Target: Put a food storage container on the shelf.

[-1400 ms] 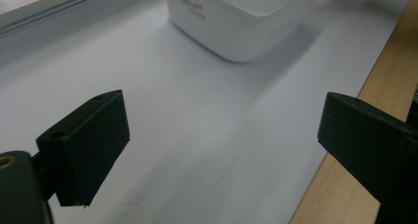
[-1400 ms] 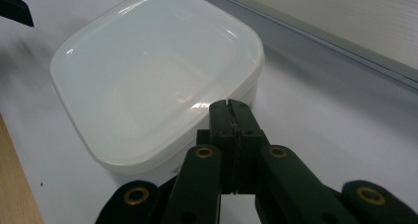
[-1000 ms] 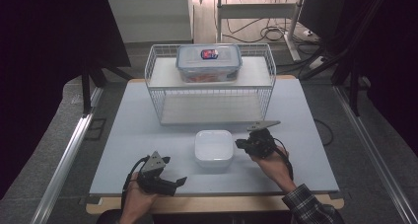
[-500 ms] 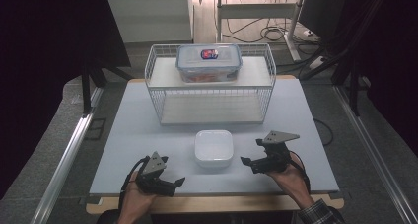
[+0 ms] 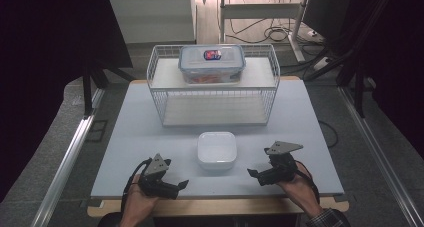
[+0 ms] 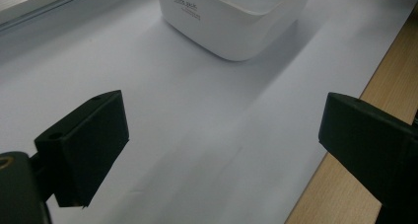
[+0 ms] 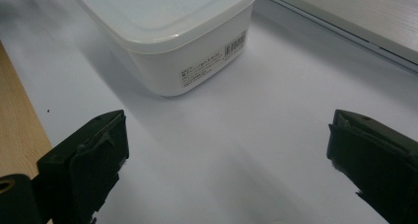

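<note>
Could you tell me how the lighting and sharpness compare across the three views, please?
High view: the table is evenly lit, the surroundings fall into near-black. Left gripper view: the white container throws a soft shadow toward the table edge; its small print is blurred. Right gripper view: the container's label is too soft to read, and the far left corner smears.

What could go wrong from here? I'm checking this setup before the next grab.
The white container sits apart from both open grippers, left gripper and right gripper; pinching its smooth rounded sides from one side could push it along the table. It also lies near the wire rack, so a shove forward might knock it against that.
</note>
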Demonstrator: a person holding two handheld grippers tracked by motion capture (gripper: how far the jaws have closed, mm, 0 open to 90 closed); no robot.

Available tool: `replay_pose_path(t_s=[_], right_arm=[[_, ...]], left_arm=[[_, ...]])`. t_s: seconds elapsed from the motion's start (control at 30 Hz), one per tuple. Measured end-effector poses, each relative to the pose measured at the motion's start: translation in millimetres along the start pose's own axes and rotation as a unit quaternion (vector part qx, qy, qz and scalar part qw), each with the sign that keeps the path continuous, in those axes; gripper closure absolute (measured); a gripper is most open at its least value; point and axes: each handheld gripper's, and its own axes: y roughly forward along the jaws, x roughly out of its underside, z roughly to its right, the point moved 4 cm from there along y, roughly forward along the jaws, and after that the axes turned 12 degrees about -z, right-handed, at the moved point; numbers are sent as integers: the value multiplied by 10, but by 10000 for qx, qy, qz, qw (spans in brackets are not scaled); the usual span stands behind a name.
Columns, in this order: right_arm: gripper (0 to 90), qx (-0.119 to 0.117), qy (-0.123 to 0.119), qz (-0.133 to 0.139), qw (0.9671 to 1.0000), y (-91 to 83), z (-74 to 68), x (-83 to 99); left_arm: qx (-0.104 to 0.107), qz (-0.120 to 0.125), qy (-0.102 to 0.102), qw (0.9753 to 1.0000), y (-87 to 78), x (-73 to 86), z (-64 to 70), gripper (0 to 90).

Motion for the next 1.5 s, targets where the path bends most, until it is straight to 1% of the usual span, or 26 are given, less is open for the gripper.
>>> replay_pose_path(t_s=[0.1, 0.37, 0.4, 0.47, 0.5, 0.53, 0.6, 0.67, 0.73, 0.77, 0.8, 0.9, 0.93, 1.0, 1.1, 1.17, 1.2, 1.27, 1.37, 1.5], right_arm=[[25, 4, -19, -2, 10000, 2, 8, -3], [26, -18, -17, -61, 10000, 12, 29, -4], [26, -20, -26, -51, 10000, 7, 36, -11], [25, -97, 39, -19, 9999, 1, 44, -38], [24, -112, 56, -17, 9999, 3, 53, -60], [24, -115, 38, 10, 9999, 12, 59, -87], [23, -132, -8, -14, 9999, 34, 81, -141], [24, -246, 75, 31, 9997, 48, 107, -196], [24, -392, 203, 125, 9989, 54, 127, -248], [24, -419, 268, 151, 9986, 55, 134, -271], [23, -430, 276, 159, 9986, 60, 141, -293], [17, -387, 347, 200, 9984, 73, 146, -364], [11, -405, 356, 221, 9983, 82, 146, -386], [9, -405, 310, 162, 9986, 114, 139, -426], [15, -339, 208, 113, 9991, 168, 121, -493], [32, -309, 196, 17, 9993, 204, 117, -537], [37, -353, 231, -46, 9991, 216, 110, -558], [57, -428, 250, -86, 9987, 235, 100, -602], [96, -430, 215, -103, 9988, 263, 94, -666], [124, -520, 240, -134, 9983, 326, 96, -746]], left_arm=[[61, -39, -32, 10000, 8, 0, 4, 47], [166, -45, -79, 9998, -3, -19, 9, 49], [216, -31, -141, 9997, -5, -33, 10, 49], [385, 48, -319, 9987, -7, -81, 1, 63], [432, 72, -370, 9984, -7, -113, -8, 67], [453, 78, -382, 9982, -8, -148, -19, 68], [428, 97, -389, 9983, -11, -227, -54, 85], [520, 104, -417, 9977, -18, -288, -91, 133], [605, 164, -469, 9969, -18, -365, -135, 168], [657, 151, -482, 9966, -7, -402, -157, 170], [727, 118, -507, 9960, 10, -436, -175, 166], [760, 45, -527, 9957, 71, -548, -237, 148], [815, 24, -515, 9953, 91, -588, -250, 150], [892, 29, -446, 9950, 126, -668, -260, 168], [839, -19, -334, 9959, 193, -776, -253, 173], [867, -16, -328, 9957, 239, -832, -255, 171], [873, -4, -340, 9956, 261, -856, -258, 169], [886, -2, -354, 9954, 304, -900, -268, 163], [902, -33, -361, 9953, 377, -954, -285, 156], [951, -76, -424, 9945, 465, -988, -299, 156]])
